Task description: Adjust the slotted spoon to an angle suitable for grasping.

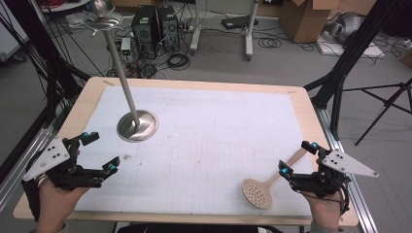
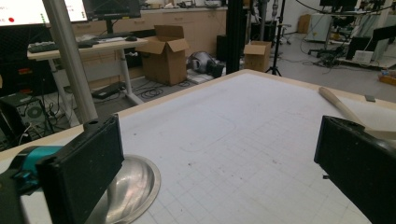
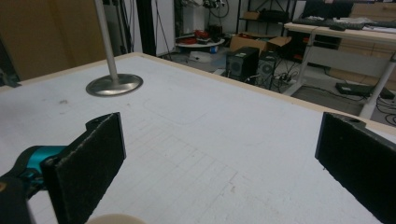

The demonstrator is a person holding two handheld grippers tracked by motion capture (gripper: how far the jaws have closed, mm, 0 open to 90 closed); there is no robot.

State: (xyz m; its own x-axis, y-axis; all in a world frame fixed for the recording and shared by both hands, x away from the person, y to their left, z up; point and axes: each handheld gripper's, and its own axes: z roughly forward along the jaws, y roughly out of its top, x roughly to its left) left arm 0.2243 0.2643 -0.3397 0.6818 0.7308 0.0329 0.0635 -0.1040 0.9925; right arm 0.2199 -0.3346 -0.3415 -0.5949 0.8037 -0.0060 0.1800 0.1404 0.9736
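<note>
This looks like a lab or workshop room. Past the left gripper (image 2: pixel 212 170) there are open cardboard boxes (image 2: pixel 167 52), a desk with a keyboard (image 2: pixel 49 46), and long cupboards along the wall. Ahead of the right gripper (image 3: pixel 219 163) sit computer towers (image 3: pixel 243 64) on the floor. Loose cables (image 1: pixel 178 60) and black tripod legs (image 1: pixel 384 104) lie around the table (image 1: pixel 194 83).

A glossy metal stand (image 1: pixel 137 125), a matt wooden slotted spoon (image 1: pixel 265 189) and a pale wood-edged table (image 1: pixel 194 83) under gridded paper.
</note>
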